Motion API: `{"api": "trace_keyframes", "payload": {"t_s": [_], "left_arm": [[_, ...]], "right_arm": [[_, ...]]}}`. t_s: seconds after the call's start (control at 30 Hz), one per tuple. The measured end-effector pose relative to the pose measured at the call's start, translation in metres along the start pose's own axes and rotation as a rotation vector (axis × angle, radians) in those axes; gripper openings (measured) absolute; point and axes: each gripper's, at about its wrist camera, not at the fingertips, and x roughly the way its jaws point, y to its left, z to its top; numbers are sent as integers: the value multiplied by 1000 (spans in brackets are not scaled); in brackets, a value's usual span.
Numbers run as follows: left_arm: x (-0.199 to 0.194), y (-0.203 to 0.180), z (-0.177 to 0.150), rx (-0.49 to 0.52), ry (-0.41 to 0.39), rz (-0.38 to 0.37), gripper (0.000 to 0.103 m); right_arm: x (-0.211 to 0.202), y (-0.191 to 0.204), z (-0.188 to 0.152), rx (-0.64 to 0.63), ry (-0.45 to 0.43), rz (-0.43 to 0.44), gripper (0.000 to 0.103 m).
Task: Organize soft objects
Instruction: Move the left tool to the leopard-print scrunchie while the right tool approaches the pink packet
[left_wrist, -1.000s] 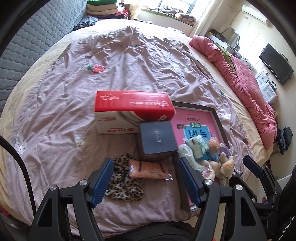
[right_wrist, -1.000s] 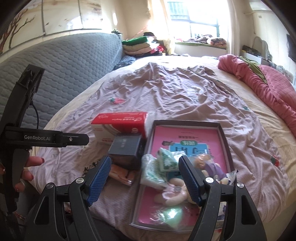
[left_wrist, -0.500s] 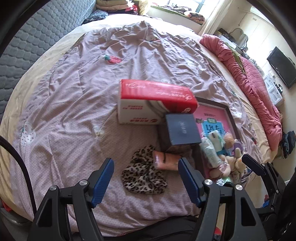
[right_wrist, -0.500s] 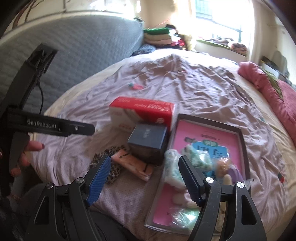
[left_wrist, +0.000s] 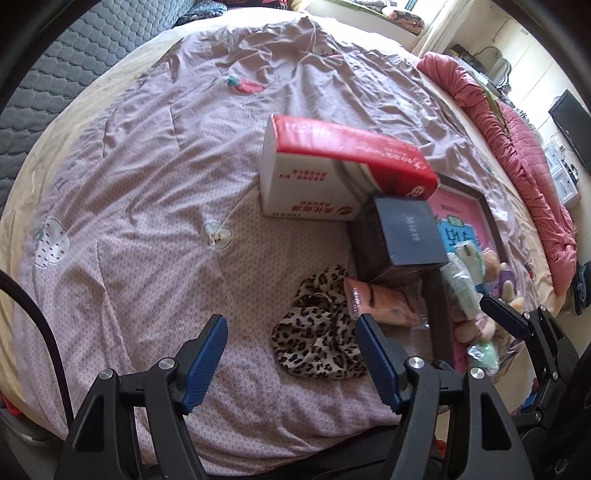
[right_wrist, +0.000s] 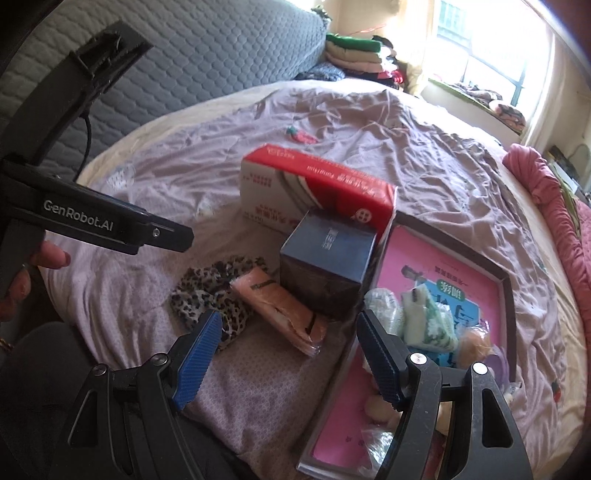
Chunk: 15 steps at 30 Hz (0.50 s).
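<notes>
1. Both grippers have dropped closer to the bed (left_wrist: 147, 206); nothing there has shifted.
2. Left gripper (left_wrist: 291, 354) and right gripper (right_wrist: 288, 354): jaws wide, empty.
3. Leopard cloth (left_wrist: 317, 343) lies between the left jaws, pink packet (right_wrist: 280, 310) between the right; pickup looks next.

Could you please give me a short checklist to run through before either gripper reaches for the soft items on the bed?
1. Left gripper open and empty: ok.
2. Right gripper open and empty: ok.
3. Leopard-print cloth uncovered for a grasp: ok, though the pink packet overlaps its edge.
4. Pink packet clear of the dark box: not ok, its far end lies against the box.
5. Room left in the tray: ok, far part bare.
</notes>
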Motion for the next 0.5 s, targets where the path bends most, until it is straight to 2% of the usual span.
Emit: {"api": "trace_keyframes", "payload": {"t_s": [0.5], "left_arm": [[41,2,-5,11,56,-21,71]], "right_arm": [[51,15,-2,-113,80,-51,77]]}}
